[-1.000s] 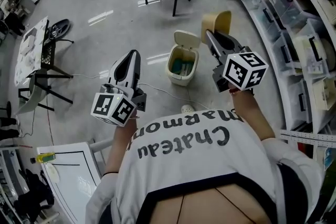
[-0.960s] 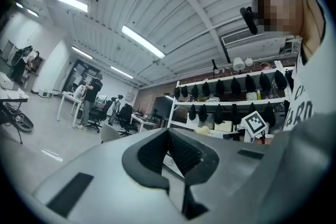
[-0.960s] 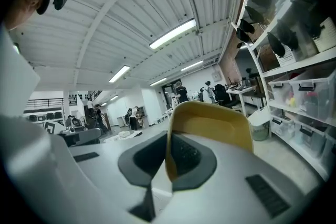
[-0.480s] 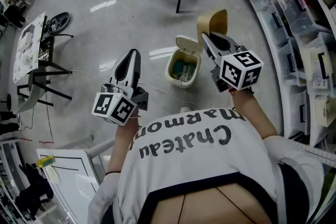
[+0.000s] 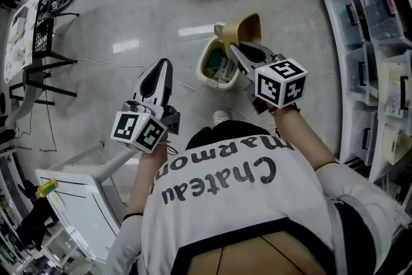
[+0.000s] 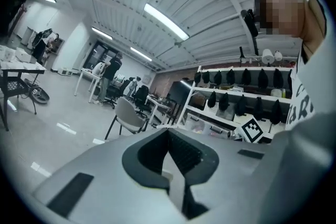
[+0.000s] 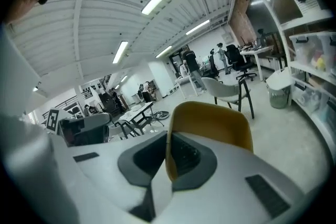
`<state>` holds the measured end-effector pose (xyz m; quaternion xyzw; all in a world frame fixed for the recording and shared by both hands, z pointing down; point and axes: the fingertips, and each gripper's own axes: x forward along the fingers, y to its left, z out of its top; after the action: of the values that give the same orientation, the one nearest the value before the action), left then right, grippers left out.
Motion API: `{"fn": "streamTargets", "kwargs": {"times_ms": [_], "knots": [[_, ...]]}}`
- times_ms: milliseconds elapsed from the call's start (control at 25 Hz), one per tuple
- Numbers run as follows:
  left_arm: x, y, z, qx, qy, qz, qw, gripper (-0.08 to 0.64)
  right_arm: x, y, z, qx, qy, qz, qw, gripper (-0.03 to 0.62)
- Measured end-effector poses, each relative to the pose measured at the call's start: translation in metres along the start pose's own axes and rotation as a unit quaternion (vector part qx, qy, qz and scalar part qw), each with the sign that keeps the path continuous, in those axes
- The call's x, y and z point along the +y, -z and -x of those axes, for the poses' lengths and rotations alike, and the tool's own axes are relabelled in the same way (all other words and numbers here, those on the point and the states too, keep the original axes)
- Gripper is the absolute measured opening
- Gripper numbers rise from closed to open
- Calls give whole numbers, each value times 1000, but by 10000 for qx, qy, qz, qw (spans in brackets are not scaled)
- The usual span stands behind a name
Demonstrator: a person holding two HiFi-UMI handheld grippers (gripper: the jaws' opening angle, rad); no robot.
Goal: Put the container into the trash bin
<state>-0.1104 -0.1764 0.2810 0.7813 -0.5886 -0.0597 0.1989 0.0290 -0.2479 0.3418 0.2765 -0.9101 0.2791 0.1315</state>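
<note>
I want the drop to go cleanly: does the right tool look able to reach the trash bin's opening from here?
Probably yes. The trash bin stands with its mouth uncovered, and the right tool, shut on the container, hangs close above it with nothing between.

The left forearm (image 5: 143, 170) and right forearm (image 5: 299, 135) are reaching forward from the torso. The left tongs (image 5: 159, 69) are pointing ahead, jaws pressing together with nothing between them. The right tongs (image 5: 235, 48), off to their right and a little further ahead, are angling inward toward the left pair. Their jaws are clamping the wall of a tan container (image 5: 248, 28), which is rising just beyond their tips.
</note>
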Motion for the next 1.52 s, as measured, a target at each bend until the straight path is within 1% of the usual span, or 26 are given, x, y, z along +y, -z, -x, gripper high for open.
{"fn": "streamTargets", "kwargs": {"times_ms": [160, 280, 440, 720, 840, 960, 1120, 1280, 1360, 1520], "knots": [[17, 31, -4, 428, -119, -36, 9990, 23, -10, 42, -26, 537, -98, 29, 9985, 35], [33, 53, -2, 673, -220, 29, 9975, 23, -16, 79, -41, 912, -216, -57, 9956, 35], [47, 81, 6, 777, -346, 222, 9961, 23, -21, 136, -61, 1476, -423, -51, 9881, 35], [76, 141, 23, 1205, -596, 595, 9891, 23, -26, 226, -97, 2126, -578, -289, 9750, 35], [78, 154, 29, 1244, -642, 703, 9877, 23, -32, 267, -104, 2506, -617, -244, 9658, 35], [83, 167, 34, 1336, -664, 778, 9857, 23, -39, 296, -116, 2814, -697, -39, 9570, 35], [85, 180, 41, 1488, -755, 883, 9820, 23, -44, 320, -126, 3208, -970, 210, 9419, 35], [91, 186, 42, 1615, -735, 586, 9824, 23, -48, 336, -142, 3589, -1230, 756, 9221, 35], [93, 189, 42, 1635, -716, 565, 9823, 23, -54, 346, -150, 3738, -1236, 952, 9143, 35], [96, 195, 39, 1638, -742, 737, 9809, 23, -73, 367, -159, 3989, -1107, 903, 9058, 35]]}}
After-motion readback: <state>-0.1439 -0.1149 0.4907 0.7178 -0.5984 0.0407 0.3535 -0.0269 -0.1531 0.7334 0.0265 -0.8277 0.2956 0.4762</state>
